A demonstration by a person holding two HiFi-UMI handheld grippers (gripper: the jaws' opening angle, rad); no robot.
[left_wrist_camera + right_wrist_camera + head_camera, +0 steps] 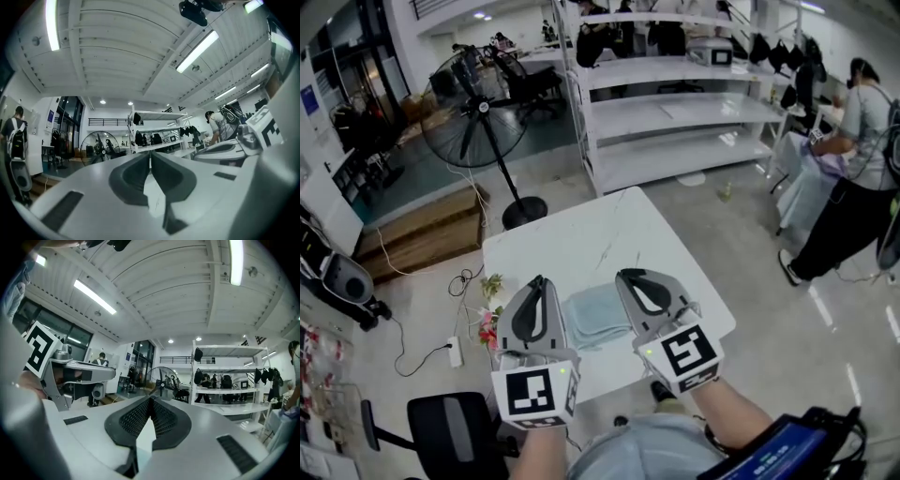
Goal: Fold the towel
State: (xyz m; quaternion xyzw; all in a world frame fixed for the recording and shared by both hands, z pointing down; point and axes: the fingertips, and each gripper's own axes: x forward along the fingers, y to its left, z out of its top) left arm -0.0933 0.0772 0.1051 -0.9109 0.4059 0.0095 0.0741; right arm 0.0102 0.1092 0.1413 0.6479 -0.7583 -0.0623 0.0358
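Observation:
A light blue towel (597, 316) lies folded into a small rectangle on the white table (581, 234), near its front edge. Both grippers are held up high, close to the head camera, pointing level out into the room. My left gripper (538, 281) hangs over the towel's left side and my right gripper (623, 275) over its right side, both well above it. In the left gripper view the left gripper (150, 154) has its jaws together with nothing between them. The right gripper (150, 399) is likewise shut and empty in its own view.
A standing fan (478, 112) and a white shelf rack (675, 103) stand beyond the table. A person (853, 187) works at the right. A wooden platform (422, 234), a power strip (455, 352), flowers (490, 323) and a black chair (450, 422) are on the left.

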